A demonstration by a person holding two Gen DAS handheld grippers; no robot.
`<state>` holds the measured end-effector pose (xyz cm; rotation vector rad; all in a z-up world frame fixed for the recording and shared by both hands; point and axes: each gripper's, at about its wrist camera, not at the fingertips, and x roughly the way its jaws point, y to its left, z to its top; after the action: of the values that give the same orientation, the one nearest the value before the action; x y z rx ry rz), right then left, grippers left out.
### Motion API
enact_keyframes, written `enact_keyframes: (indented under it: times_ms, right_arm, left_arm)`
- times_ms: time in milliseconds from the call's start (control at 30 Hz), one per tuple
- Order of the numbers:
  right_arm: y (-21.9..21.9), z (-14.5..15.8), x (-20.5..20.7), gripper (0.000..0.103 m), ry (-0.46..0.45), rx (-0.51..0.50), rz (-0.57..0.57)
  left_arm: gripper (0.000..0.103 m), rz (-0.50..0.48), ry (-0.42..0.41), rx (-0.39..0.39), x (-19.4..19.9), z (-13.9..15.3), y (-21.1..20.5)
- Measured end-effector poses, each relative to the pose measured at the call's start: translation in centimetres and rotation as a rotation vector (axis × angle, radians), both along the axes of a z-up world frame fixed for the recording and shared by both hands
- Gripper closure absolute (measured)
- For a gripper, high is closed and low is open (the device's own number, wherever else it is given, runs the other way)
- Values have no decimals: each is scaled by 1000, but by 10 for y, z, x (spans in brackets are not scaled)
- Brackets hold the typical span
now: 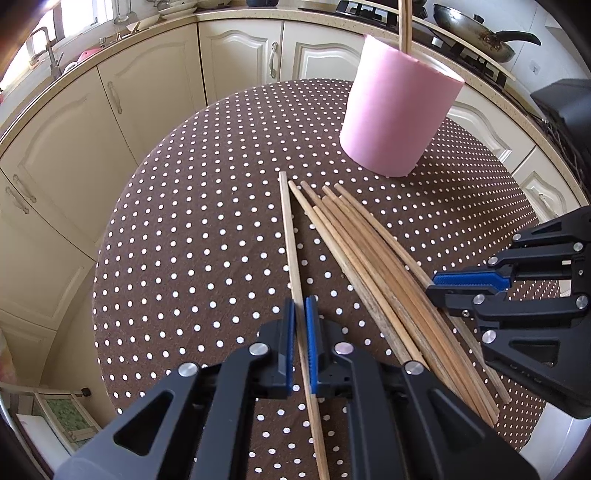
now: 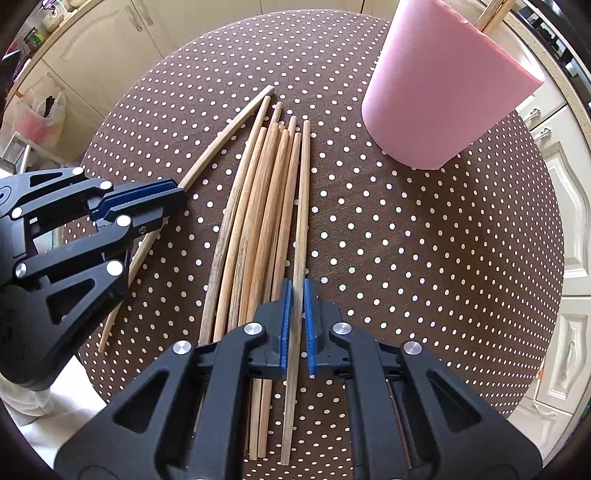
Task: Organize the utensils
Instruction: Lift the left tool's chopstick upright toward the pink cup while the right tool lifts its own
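Note:
Several wooden chopsticks (image 1: 373, 254) lie in a bundle on the round brown polka-dot table (image 1: 192, 221). A pink cylindrical holder (image 1: 397, 107) stands at the far side, with chopsticks (image 1: 405, 22) standing in it. My left gripper (image 1: 300, 306) is shut on one separate chopstick (image 1: 290, 236) left of the bundle. My right gripper (image 2: 298, 291) is shut on the rightmost chopstick (image 2: 303, 206) of the bundle (image 2: 258, 221). The holder (image 2: 443, 85) shows at upper right in the right wrist view. The left gripper (image 2: 177, 194) appears at the left there, the right gripper (image 1: 432, 286) at the right in the left wrist view.
Cream kitchen cabinets (image 1: 122, 110) curve around behind the table. A stove with a wok (image 1: 476, 29) sits on the counter at back right. A sink with dishes (image 1: 55, 55) is at back left. A plastic bag (image 2: 40, 110) hangs at the left.

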<state>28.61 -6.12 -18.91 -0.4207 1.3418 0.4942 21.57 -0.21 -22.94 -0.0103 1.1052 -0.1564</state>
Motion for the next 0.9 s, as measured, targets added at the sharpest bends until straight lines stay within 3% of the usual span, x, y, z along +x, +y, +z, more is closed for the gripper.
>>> enact_keyframes:
  times_ms: [333, 600, 900]
  right_arm:
    - [-37, -9, -20, 96, -113, 74, -15]
    - [-51, 26, -35, 96, -203, 191, -28]
    - [-83, 72, -52, 96, -310, 364, -48]
  left_arm:
    - [98, 18, -43, -30, -10, 6, 11]
    - [98, 25, -162, -29, -26, 38, 17]
    - [98, -10, -314, -91, -45, 82, 9]
